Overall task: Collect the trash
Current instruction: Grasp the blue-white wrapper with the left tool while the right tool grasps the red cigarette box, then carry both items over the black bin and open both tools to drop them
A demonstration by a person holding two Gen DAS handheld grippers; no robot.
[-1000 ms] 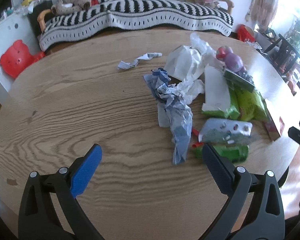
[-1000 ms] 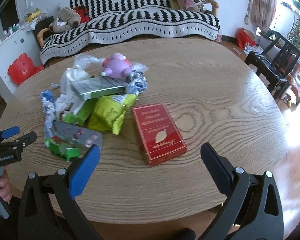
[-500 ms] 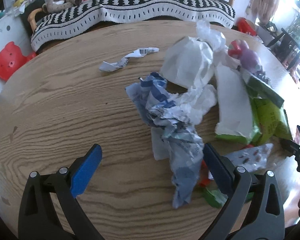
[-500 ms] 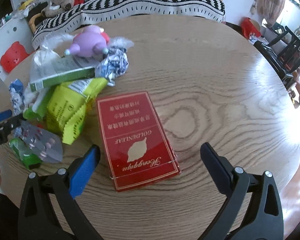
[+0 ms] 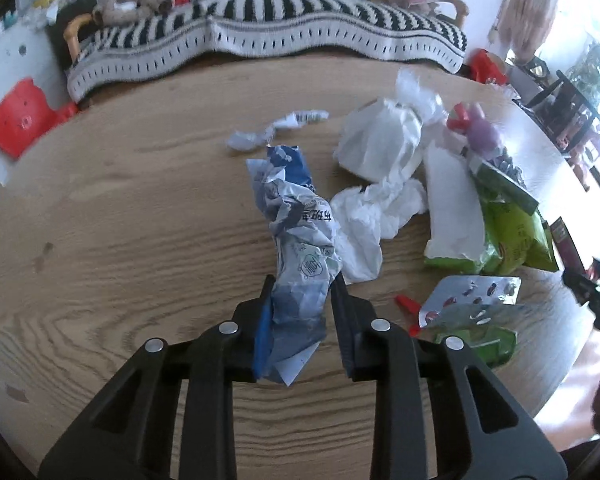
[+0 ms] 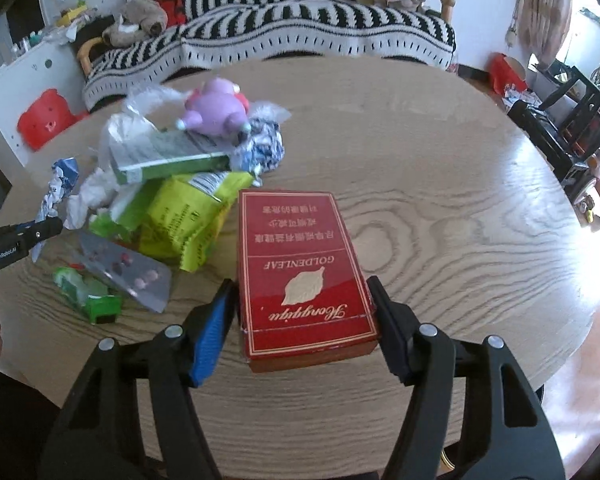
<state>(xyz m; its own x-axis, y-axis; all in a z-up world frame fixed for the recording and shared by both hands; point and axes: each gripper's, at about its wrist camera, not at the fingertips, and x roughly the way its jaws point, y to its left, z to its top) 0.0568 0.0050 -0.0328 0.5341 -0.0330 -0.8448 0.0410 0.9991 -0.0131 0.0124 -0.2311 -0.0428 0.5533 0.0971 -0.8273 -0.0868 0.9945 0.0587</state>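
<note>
Spanning both views, the round wooden tabletop (image 6: 440, 184) is strewn with trash. Near its front edge, a red cigarette carton (image 6: 300, 276) is flanked by the closing right gripper (image 6: 300, 308); a crumpled blue-white wrapper (image 5: 300, 280) is pinched by the closing left gripper (image 5: 300, 308).

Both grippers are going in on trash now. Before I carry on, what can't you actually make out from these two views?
- Left wrist view: the crumpled blue wrapper sits between the closing left gripper; its lower end is hidden by the fingers.
- Right wrist view: whether the closing right gripper presses the red box yet is unclear.
- No bin shows in either view.
- Pill blister: contents blurred.
</note>
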